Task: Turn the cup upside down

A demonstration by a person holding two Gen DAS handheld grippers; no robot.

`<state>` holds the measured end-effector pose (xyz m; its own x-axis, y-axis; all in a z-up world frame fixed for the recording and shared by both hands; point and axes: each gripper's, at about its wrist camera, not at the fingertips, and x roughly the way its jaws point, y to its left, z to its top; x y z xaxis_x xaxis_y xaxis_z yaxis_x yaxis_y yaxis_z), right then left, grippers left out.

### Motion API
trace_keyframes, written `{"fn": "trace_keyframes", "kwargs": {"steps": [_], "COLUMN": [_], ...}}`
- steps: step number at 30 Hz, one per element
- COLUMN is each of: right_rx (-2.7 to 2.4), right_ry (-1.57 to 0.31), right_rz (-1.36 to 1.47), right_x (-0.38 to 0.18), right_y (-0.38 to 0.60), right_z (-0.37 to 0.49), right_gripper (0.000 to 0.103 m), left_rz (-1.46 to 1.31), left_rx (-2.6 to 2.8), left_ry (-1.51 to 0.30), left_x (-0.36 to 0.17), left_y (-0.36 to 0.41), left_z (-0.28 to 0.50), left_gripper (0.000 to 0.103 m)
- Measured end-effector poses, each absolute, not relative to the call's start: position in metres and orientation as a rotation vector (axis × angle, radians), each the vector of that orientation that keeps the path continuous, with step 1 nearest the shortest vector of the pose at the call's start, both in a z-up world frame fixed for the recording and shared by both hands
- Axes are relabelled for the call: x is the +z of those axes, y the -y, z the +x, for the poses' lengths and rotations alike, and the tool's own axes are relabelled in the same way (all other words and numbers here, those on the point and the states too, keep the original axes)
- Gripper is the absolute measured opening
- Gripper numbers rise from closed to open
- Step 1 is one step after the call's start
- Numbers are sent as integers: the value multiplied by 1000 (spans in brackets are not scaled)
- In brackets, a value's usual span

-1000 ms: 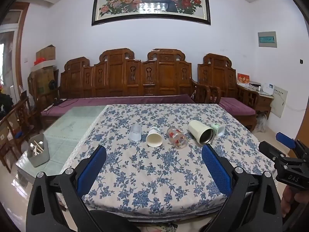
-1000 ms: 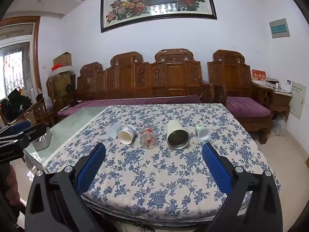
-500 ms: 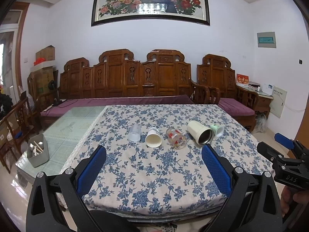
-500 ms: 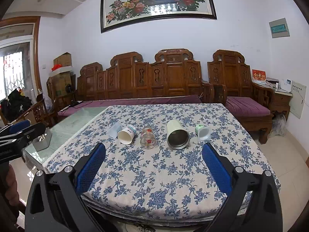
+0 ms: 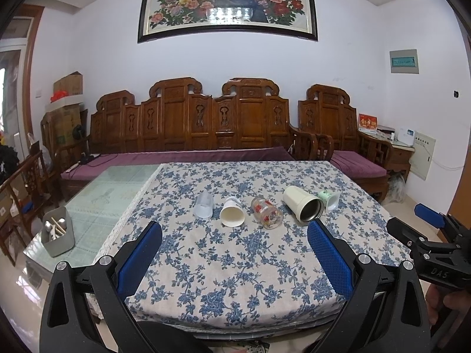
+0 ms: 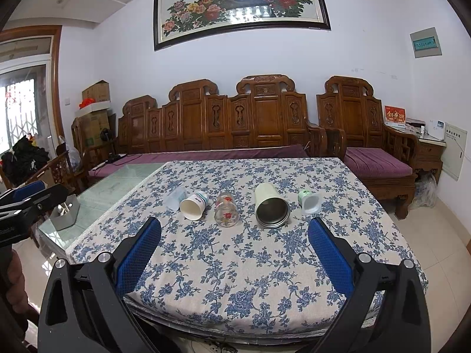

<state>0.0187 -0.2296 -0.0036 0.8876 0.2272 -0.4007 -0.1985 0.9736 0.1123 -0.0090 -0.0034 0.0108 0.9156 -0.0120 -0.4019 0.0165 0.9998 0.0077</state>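
Carved wooden sofa (image 5: 206, 123) against the far wall at 12 o'clock, peacock painting (image 5: 228, 3) above. Below, table with floral tablecloth (image 5: 235, 264), bare glass top at 9 o'clock carrying a grey utensil holder (image 5: 57, 235).

Five cups lying on their sides in a row across the cloth, all apart from both grippers. From 9 toward 3 o'clock in the left wrist view: clear plastic cup (image 5: 204, 205), white paper cup (image 5: 232, 216) with mouth toward the camera, floral glass (image 5: 266, 212), cream steel-lined tumbler (image 5: 303, 207), small green-and-white cup (image 5: 329, 200) just beside the tumbler. Same order in the right wrist view: clear plastic cup (image 6: 175, 198), white paper cup (image 6: 192, 205), floral glass (image 6: 226, 209), tumbler (image 6: 270, 206), small cup (image 6: 309, 201).

Left gripper (image 5: 235, 250) spread wide, blue pads empty, hanging over the near table edge at 6 o'clock. Right gripper (image 6: 234, 248) likewise wide apart and empty, also visible at 3 o'clock in the left view (image 5: 424, 229).
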Motion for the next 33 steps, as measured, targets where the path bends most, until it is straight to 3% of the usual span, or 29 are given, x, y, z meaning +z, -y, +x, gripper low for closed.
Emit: {"fn": "trace_keyframes", "kwargs": {"steps": [33], "right_rx": [227], "right_ry": [-424], "right_rz": [71], "right_x": [0], "right_y": [228], "right_z": [19], "right_gripper": [101], "left_rz": [8], "left_rx": [-14], "left_ry": [-416], "left_x": [13], "left_y": [1], "left_z": [-9], "left_gripper": [95]}}
